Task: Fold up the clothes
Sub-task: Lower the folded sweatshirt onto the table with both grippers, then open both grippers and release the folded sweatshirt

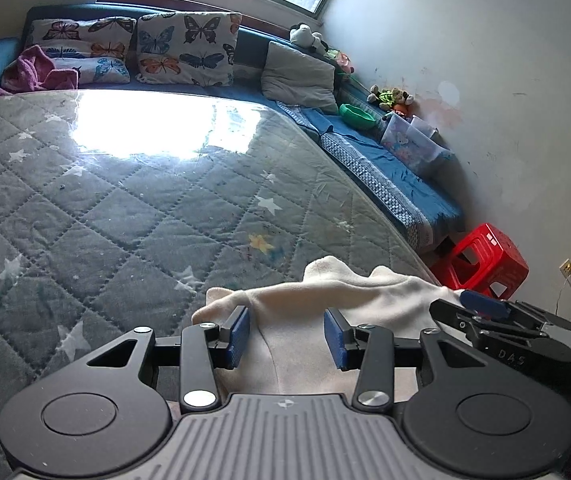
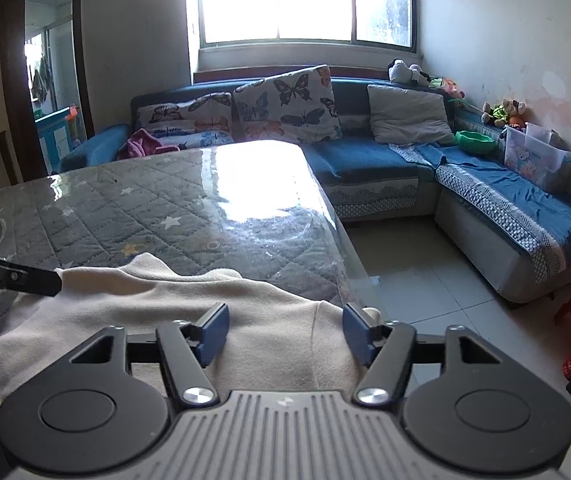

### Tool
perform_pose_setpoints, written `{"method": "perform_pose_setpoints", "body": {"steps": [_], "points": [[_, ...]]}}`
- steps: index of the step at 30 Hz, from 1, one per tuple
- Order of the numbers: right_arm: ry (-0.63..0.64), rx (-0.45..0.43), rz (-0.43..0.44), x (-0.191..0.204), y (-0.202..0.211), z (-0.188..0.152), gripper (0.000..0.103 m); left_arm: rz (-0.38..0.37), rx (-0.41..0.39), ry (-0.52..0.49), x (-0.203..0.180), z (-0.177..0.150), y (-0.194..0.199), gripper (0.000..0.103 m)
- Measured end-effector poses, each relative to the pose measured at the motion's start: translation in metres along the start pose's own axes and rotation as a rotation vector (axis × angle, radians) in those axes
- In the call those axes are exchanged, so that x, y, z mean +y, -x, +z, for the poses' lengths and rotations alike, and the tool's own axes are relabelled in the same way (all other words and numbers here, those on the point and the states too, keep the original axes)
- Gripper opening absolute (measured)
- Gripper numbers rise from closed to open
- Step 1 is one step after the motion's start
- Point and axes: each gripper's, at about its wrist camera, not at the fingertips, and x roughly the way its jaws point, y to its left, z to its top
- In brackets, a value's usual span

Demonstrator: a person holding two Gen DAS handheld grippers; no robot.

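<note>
Cream garment (image 2: 189, 320) lies crumpled on the near edge of the quilted grey table top (image 1: 117, 208), directly beneath and ahead of both grippers; part of it runs back under each tool body toward the camera

Left gripper (image 1: 287, 338): jaws parted, blue pads (image 1: 240, 336) standing clear either side of a raised ridge of the cloth. Fabric sits in the gap, but neither pad presses on it, so released, nothing grasped. Cloth folds bunch just ahead of the fingertips, with two soft peaks beyond them

Right gripper (image 2: 285, 330): jaws spread wide, cloth passing between and below them. Left pad (image 2: 213, 330) hovers over the fabric; the right pad sits at the garment's far corner near the table edge, whether it touches I cannot tell. No clamping visible, so released

In the left wrist view the right gripper appears to the right of the left one, close beside it, over the same garment. In the right wrist view one black finger of the left tool enters from the left, its tip at the cloth's edge

Beyond the grippers: glossy table glare, blue corner sofa (image 2: 369, 164) with butterfly cushions (image 2: 285, 104). Red plastic stool (image 1: 481, 260) on the floor right of the table
</note>
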Motion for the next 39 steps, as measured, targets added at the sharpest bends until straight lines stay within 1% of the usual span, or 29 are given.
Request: {"method": "perform_pose_setpoints", "body": {"steps": [2,6,9,11,13,17,18,20,22,23,25,31,33,39], "points": [[0.001,-0.008,0.001,0.001,0.005,-0.001,0.071,0.0,-0.004,-0.012,-0.002,-0.002,0.004,0.05],[0.009,-0.015,-0.003,0.005,0.015,-0.005,0.072,0.005,-0.012,-0.028,-0.006,-0.006,0.011,0.055],[0.011,-0.02,-0.008,0.008,0.022,-0.01,0.075,0.014,-0.02,-0.04,-0.009,-0.009,0.017,0.059],[0.011,-0.026,-0.012,0.01,0.028,-0.013,0.08,0.017,-0.023,-0.048,-0.011,-0.011,0.021,0.062],[0.008,-0.035,-0.017,0.012,0.033,-0.015,0.082,0.023,-0.024,-0.056,-0.012,-0.015,0.023,0.067],[0.001,-0.048,-0.023,0.019,0.044,-0.02,0.086,0.028,-0.026,-0.073,-0.014,-0.023,0.029,0.071],[0.004,-0.051,-0.028,0.02,0.046,-0.022,0.087,0.03,-0.028,-0.078,-0.015,-0.024,0.03,0.073],[0.01,-0.059,-0.042,0.023,0.051,-0.025,0.095,0.033,-0.035,-0.086,-0.016,-0.027,0.033,0.078],[0.017,-0.071,-0.05,0.027,0.056,-0.027,0.097,0.036,-0.044,-0.093,-0.017,-0.03,0.038,0.082],[0.018,-0.077,-0.052,0.029,0.058,-0.028,0.1,0.037,-0.049,-0.096,-0.018,-0.031,0.041,0.083],[0.022,-0.088,-0.057,0.032,0.063,-0.031,0.103,0.039,-0.059,-0.104,-0.019,-0.033,0.045,0.089],[0.021,-0.125,-0.066,0.041,0.078,-0.035,0.103,0.047,-0.088,-0.115,-0.021,-0.04,0.059,0.101],[0.015,-0.133,-0.066,0.043,0.082,-0.036,0.103,0.047,-0.096,-0.114,-0.021,-0.042,0.062,0.103],[-0.018,-0.151,-0.064,0.049,0.094,-0.041,0.103,0.063,-0.107,-0.108,-0.016,-0.05,0.072,0.103]]}}
